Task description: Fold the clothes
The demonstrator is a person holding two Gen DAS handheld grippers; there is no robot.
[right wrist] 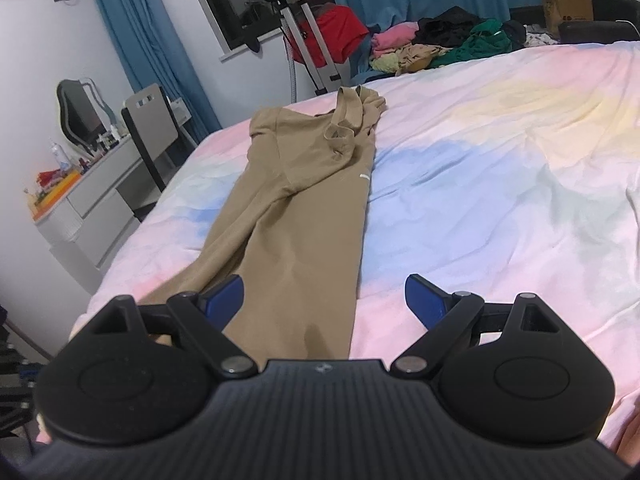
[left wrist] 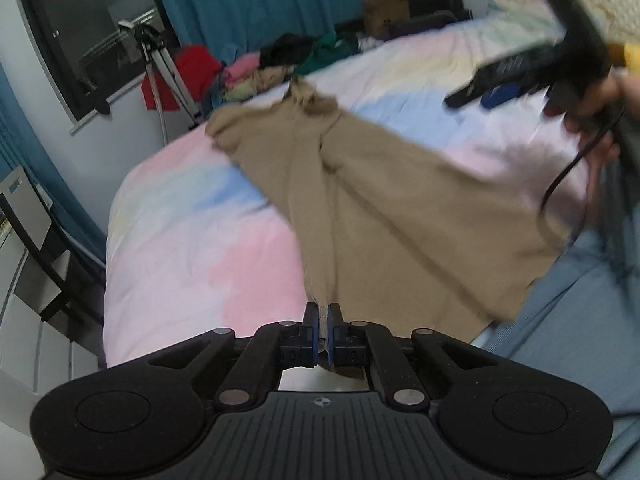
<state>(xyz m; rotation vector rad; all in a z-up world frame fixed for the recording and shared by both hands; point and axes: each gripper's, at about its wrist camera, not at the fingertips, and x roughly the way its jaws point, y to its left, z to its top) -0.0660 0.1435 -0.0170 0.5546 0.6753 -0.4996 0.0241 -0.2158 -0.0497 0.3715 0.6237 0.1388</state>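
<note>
A tan sleeveless garment (left wrist: 380,200) lies lengthwise on the pastel bed cover (left wrist: 180,240), its straps at the far end. My left gripper (left wrist: 322,320) is shut on the garment's near edge, and the cloth rises off the bed towards it. In the right wrist view the same garment (right wrist: 296,220) stretches away from my right gripper (right wrist: 324,300), which stands open just above its near end with nothing pinched. The right gripper (left wrist: 476,98) also shows blurred at the upper right of the left wrist view, held by a hand (left wrist: 592,120).
A pile of mixed clothes (right wrist: 440,44) sits at the bed's far edge, with a paper bag (right wrist: 566,4) behind it. A tripod (right wrist: 304,32) stands past the far left corner. A chair (right wrist: 152,128) and grey desk (right wrist: 88,200) are left of the bed (right wrist: 500,200).
</note>
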